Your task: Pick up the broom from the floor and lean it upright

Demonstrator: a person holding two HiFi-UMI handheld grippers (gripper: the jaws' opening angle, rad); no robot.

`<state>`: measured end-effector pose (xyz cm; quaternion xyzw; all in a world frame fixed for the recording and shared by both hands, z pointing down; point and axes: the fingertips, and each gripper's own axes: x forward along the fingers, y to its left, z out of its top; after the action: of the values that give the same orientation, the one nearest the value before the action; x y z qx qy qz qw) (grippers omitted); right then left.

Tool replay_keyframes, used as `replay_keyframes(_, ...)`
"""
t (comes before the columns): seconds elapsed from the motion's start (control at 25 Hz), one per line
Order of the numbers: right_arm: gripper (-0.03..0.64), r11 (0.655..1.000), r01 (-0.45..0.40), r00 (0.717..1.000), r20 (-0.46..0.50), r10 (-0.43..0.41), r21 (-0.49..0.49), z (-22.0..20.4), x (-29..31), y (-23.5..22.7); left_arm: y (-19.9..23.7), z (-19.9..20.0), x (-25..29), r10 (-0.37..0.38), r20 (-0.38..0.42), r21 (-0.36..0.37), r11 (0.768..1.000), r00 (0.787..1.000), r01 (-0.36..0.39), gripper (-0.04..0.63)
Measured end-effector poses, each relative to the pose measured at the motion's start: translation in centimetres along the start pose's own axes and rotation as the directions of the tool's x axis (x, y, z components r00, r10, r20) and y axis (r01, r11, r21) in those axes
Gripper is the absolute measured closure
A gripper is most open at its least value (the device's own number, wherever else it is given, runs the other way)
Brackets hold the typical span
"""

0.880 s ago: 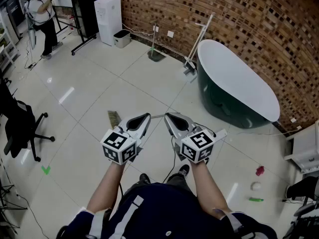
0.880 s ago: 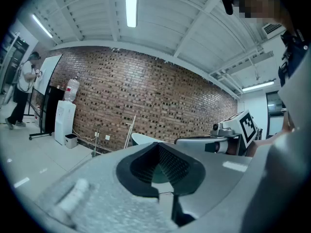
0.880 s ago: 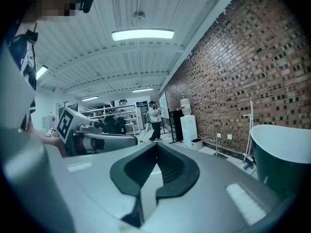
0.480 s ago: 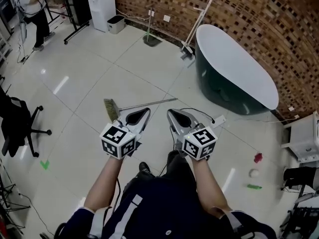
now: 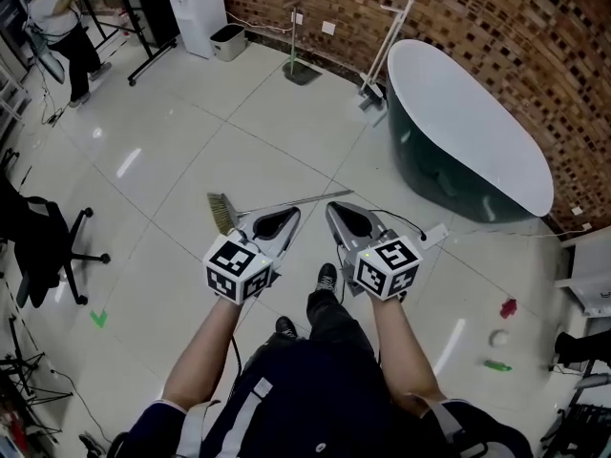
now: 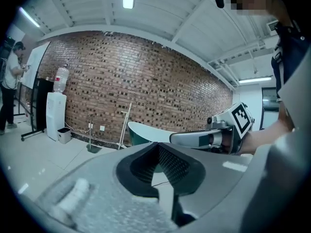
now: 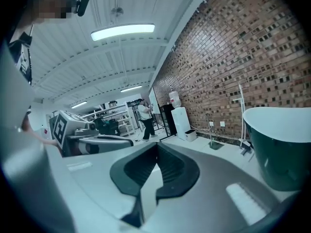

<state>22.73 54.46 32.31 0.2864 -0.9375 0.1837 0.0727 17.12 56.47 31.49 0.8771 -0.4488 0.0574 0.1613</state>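
**Person is walking up to the broom [image 5: 307, 199], nothing picked up yet.**
The broom was half hidden behind the grippers a moment ago. It is now lying in plain view on the floor [image 5: 172, 160], just beyond both tips, with its bristles to the left. The left gripper [image 5: 289, 214] and right gripper [image 5: 336, 210] are both hovering above it with jaws pressed together and empty, so the reach down is probably coming next.
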Motion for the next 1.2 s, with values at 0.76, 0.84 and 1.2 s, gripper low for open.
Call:
replay_keyframes(0.76,0.617,0.995,0.092,0.992,-0.094,-0.089,0.032,-0.3,7.2,-19.3,10.4,-2.5,19.3,-0.084,-0.157,0.011,0.996,0.984,0.087,0.594)
replay_keyframes(0.84,0.617,0.992,0.123,0.987,-0.108,-0.119,0.038,-1.4,8.3,-21.4,12.1,-4.2,21.4,-0.114,-0.191,0.006,0.993,0.975,0.117,0.594)
replay_keyframes(1.2,0.617,0.955,0.282,0.958,-0.085,-0.275,0.088,-11.6,13.1,-32.5,19.1,-23.6,34.7,-0.246,-0.412,0.045,0.956,0.877,0.290,0.594)
